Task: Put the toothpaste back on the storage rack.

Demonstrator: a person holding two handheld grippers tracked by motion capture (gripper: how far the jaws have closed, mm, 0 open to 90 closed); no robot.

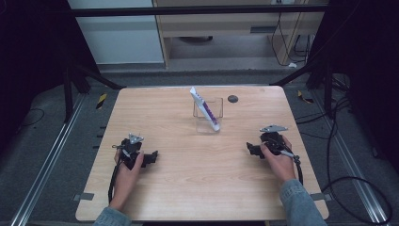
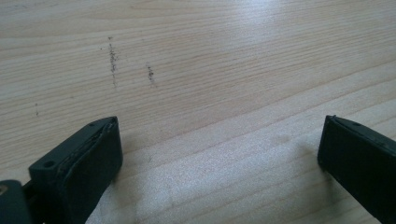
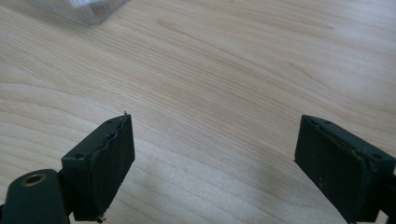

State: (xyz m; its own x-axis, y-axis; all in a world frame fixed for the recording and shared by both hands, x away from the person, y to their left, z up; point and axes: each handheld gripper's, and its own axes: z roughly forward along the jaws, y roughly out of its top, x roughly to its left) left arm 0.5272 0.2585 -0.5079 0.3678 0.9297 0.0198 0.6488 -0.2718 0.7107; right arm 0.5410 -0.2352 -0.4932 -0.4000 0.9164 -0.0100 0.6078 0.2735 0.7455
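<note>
Both tongs, left (image 1: 151, 157) and right (image 1: 250, 149), resting spread, empty, near desk's (image 1: 197, 188) side edges; tube (image 1: 205, 108) sitting in clear holder (image 1: 208, 116) near far edge; nothing started.

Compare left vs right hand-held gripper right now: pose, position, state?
The left hand-held gripper sits left of the clear container, jaws pointing right; the right hand-held gripper sits right of it, jaws pointing left. The right one lies slightly farther up the table; its own view catches the container's corner, the left's bare wood. Shared: both open, empty, low over the table.
</note>
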